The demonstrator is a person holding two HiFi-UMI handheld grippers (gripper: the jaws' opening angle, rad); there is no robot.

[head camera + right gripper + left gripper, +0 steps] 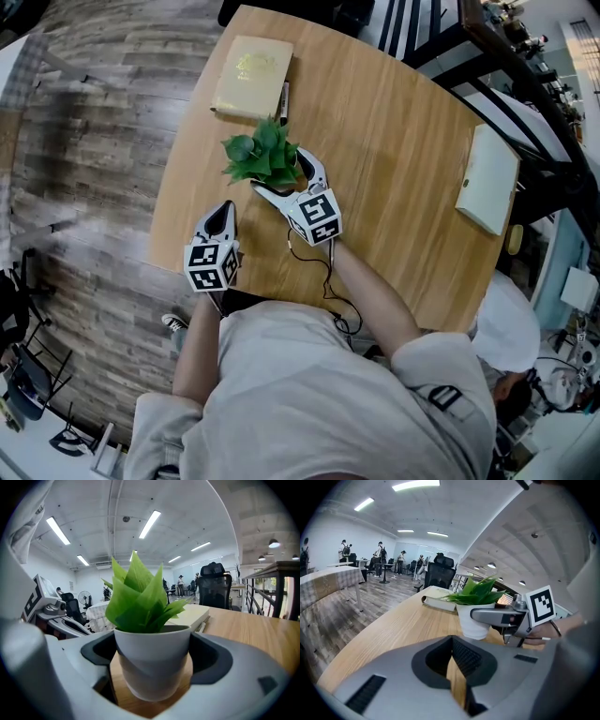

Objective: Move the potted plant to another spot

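Note:
The potted plant (265, 153), green leaves in a small white pot (152, 660), stands on the round wooden table (394, 141) left of its middle. My right gripper (285, 174) reaches in from the near side, a jaw on each side of the pot. In the right gripper view both pads press the pot's wall, so it is shut on the pot. My left gripper (223, 210) hovers over the table's near-left edge, to the left of the plant, jaws together and holding nothing. The left gripper view shows the pot (474, 620) with the right gripper's finger (497, 615) across it.
A cream book (251, 77) with a pen (284, 97) beside it lies behind the plant. A pale flat pad (488, 178) sits at the table's right edge. A black railing (487, 66) runs at the far right. Another person (506, 342) is near the right.

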